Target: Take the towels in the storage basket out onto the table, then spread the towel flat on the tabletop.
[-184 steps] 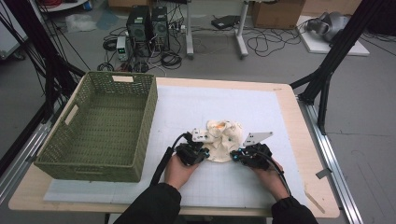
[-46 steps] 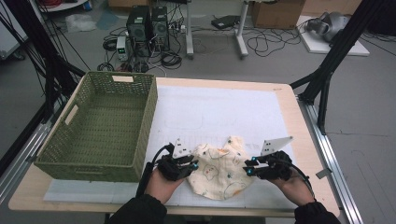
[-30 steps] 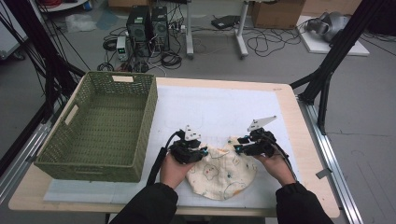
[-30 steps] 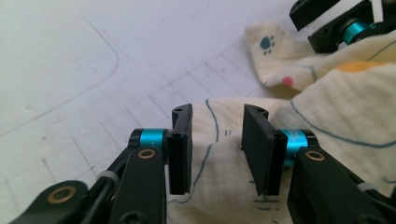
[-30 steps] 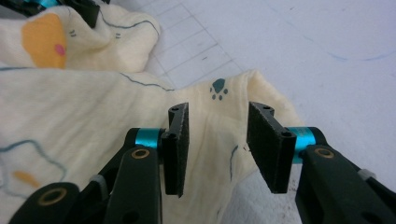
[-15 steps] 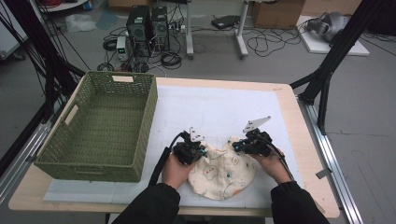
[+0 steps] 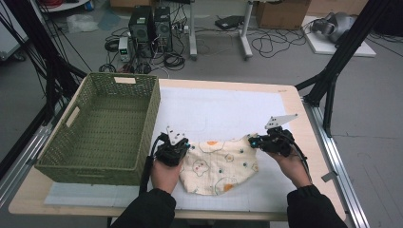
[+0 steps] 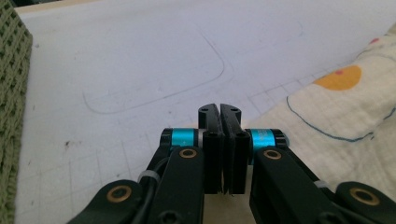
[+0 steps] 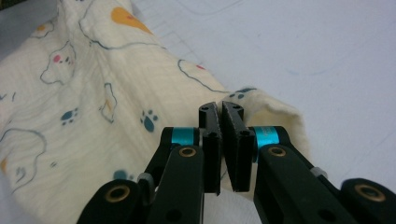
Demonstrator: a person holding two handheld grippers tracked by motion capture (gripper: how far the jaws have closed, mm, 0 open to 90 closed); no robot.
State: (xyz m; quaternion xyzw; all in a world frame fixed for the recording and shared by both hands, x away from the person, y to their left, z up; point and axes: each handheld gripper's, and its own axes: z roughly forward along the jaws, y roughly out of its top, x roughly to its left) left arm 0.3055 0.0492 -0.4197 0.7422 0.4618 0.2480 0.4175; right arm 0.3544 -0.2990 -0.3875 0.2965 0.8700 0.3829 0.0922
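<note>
one cloth [image 7: 219, 164], one basket [image 7: 103, 124], two grippers [image 7: 173, 151]

Right gripper [image 9: 221, 112] fingers [image 9: 209, 140] pinched on folded edge of cream animal-print cloth [image 9: 88, 116], white mat [image 9: 303, 51] beyond.

cloth [image 8: 355, 116] – cut off at right edge | basket [image 8: 11, 93] – cut off at left edge

We wore black sleeves [image 7: 311, 209]. Our grippers were black, with blue rings, gold screws, black cables and a grey three-cornered plate [image 7: 280, 120] on top.
</note>
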